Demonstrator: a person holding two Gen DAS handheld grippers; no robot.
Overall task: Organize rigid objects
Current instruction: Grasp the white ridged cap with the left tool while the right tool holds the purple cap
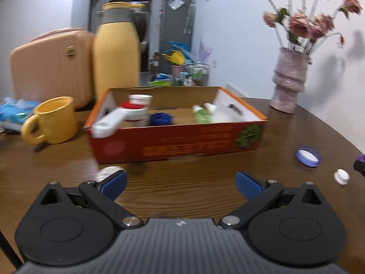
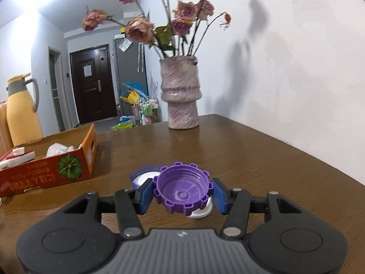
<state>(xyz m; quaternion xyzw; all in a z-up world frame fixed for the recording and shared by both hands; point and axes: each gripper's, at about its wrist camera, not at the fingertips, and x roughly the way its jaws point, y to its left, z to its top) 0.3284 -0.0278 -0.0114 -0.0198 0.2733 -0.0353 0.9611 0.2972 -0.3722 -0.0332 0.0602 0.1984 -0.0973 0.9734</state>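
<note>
Pinching a purple toothed cap [image 2: 182,188] between its 2 blue pads, the right gripper [image 2: 182,193] holds it with the hollow side facing the camera, lifted above the brown wooden table [image 2: 262,159]. Just under the cap, a small white cap [image 2: 200,213] peeks out on the tabletop, and right behind it lies a blue-rimmed lid [image 2: 143,175] with a white inside. Farther back and to the left stands the orange cardboard box [image 2: 52,171], open at the top, with white items inside. Beyond that, a pink textured vase [image 2: 181,96] of dried roses sits near the wall.

The left gripper [image 1: 181,183] is spread wide with nothing between its pads, low over the table in front of the box's long side. A white round cap [image 1: 109,171] lies just beyond its left pad. Inside the box are a dark blue cap [image 1: 160,118] and other blurred pieces. A yellow mug [image 1: 53,121] stands left of the box, a yellow thermos [image 1: 116,50] behind it.
</note>
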